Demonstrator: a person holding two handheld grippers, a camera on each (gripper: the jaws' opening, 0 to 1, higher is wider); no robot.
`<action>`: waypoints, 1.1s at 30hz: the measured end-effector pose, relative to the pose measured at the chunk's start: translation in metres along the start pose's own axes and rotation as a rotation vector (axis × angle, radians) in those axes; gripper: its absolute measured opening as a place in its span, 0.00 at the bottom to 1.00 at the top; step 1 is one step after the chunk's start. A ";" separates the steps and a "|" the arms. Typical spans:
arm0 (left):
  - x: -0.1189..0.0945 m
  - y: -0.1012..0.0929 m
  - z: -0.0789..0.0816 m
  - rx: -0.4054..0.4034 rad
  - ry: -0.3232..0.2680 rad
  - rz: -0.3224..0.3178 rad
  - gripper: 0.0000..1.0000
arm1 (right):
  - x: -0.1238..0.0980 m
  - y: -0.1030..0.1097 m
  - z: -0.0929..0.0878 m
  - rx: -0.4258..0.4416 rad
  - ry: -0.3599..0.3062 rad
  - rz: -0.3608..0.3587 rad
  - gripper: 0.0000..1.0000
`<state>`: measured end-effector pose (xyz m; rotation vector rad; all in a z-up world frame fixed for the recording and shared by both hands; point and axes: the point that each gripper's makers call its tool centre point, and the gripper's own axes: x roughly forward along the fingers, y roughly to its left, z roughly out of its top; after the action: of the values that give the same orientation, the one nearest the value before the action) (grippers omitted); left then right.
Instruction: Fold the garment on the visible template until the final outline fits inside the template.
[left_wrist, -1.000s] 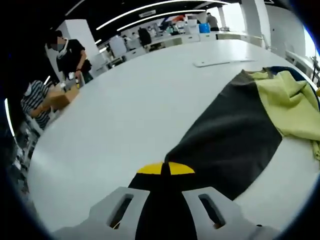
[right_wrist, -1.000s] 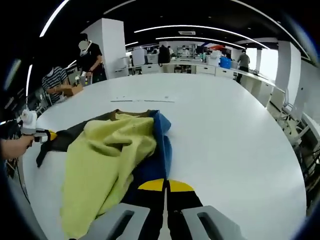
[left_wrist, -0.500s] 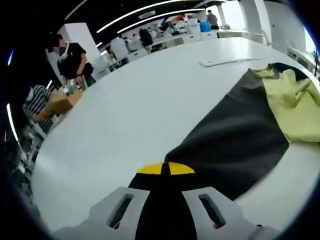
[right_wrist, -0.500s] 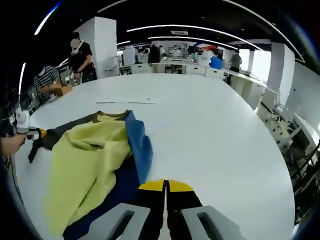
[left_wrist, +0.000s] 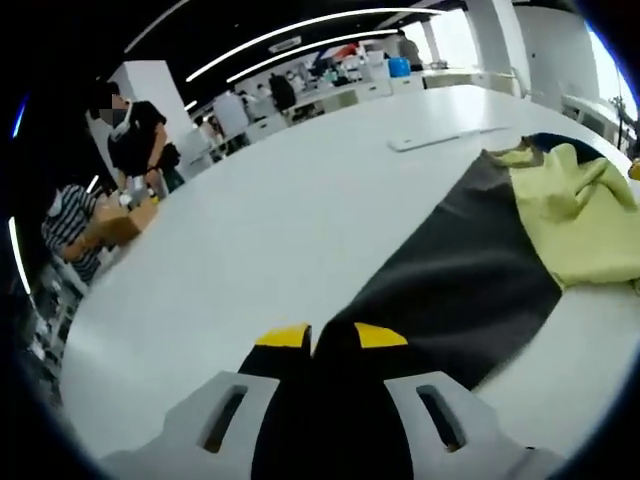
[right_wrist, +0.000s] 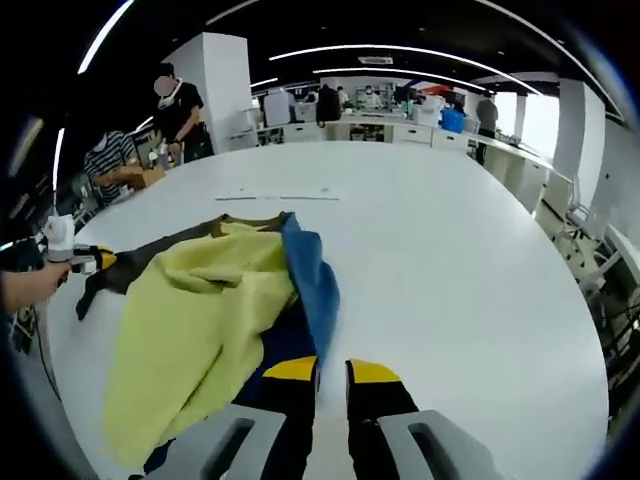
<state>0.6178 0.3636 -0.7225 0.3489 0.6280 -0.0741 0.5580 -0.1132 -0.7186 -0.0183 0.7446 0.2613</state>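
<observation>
The garment (right_wrist: 215, 300) lies spread on the white table (right_wrist: 450, 260), still unfolded, so the fold is only beginning. The left gripper (left_wrist: 331, 336) and right gripper (right_wrist: 331, 369) each show jaws slightly apart with dark cloth between them, perhaps loosely held. Next, a firm clamp is needed before drawing an edge over toward the template, which cannot be clearly made out.

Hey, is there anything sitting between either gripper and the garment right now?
Nothing visible does. The left gripper has the garment's dark sleeve running straight between its jaws, and the right gripper sits at the dark blue edge, jaws slightly parted.
</observation>
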 end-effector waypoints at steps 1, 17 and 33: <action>-0.002 -0.003 0.003 -0.001 -0.011 -0.010 0.22 | 0.000 0.001 -0.001 0.002 0.001 0.003 0.18; -0.033 -0.071 0.029 -0.111 -0.104 -0.275 0.56 | -0.003 0.019 -0.016 0.015 0.011 0.061 0.38; -0.071 -0.157 0.048 -0.026 -0.185 -0.565 0.67 | -0.001 0.029 -0.029 0.012 0.019 0.100 0.44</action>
<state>0.5603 0.1972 -0.6916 0.1288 0.5279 -0.6315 0.5314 -0.0886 -0.7368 0.0273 0.7673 0.3523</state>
